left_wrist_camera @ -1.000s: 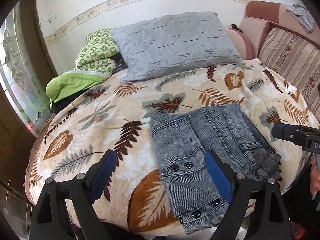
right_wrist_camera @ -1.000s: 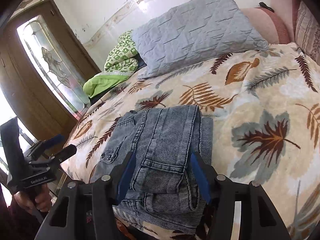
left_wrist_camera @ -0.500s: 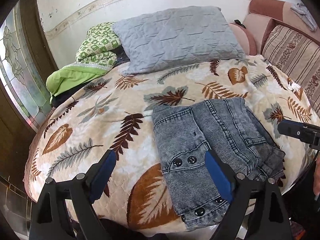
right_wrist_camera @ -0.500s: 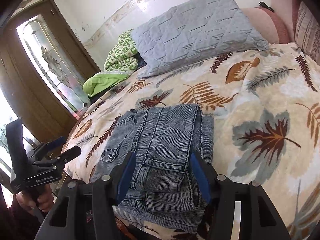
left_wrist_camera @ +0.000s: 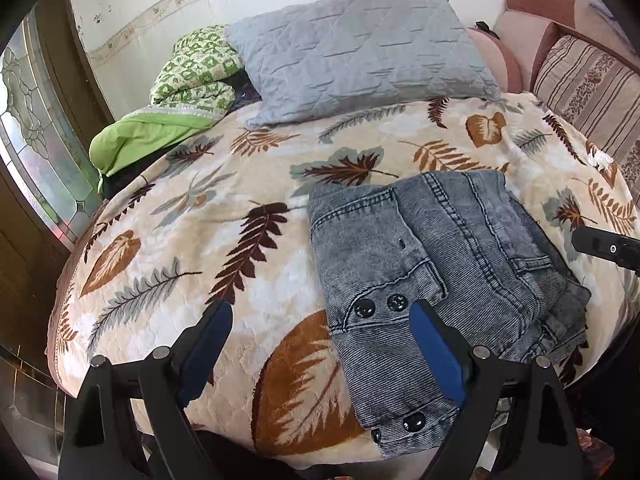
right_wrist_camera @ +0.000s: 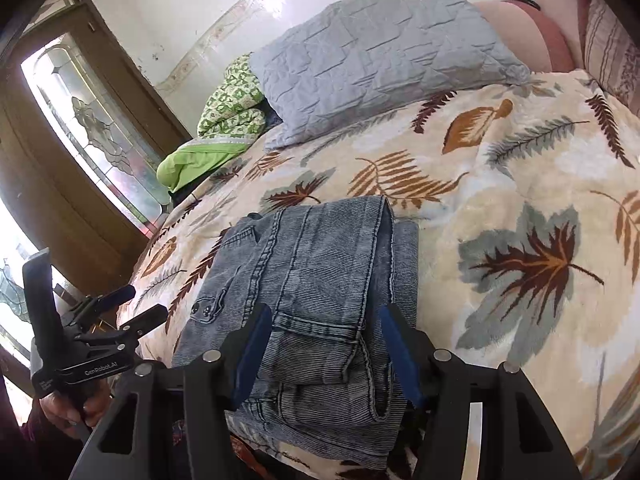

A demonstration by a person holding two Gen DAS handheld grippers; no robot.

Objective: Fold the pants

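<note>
Grey-blue denim pants [left_wrist_camera: 432,276] lie folded in a compact stack near the front edge of the bed, with dark snap buttons showing; they also show in the right wrist view [right_wrist_camera: 316,292]. My left gripper [left_wrist_camera: 320,320] is open and empty, held above the bed edge just left of the pants' front corner. My right gripper [right_wrist_camera: 324,320] is open and empty, its blue-padded fingers either side of the pants' near end, above it. The left gripper also appears in the right wrist view [right_wrist_camera: 132,312], held in a hand, apart from the pants.
The bed has a leaf-print blanket [left_wrist_camera: 240,216]. A grey quilted pillow [left_wrist_camera: 360,52] and a green folded blanket [left_wrist_camera: 172,104] lie at the back. A striped cushion [left_wrist_camera: 588,92] is at right, a glass-paned door [right_wrist_camera: 92,128] at left.
The left wrist view has shifted slightly, so the pants sit a little lower and nearer. Both grippers stay open; the pants have not moved.
</note>
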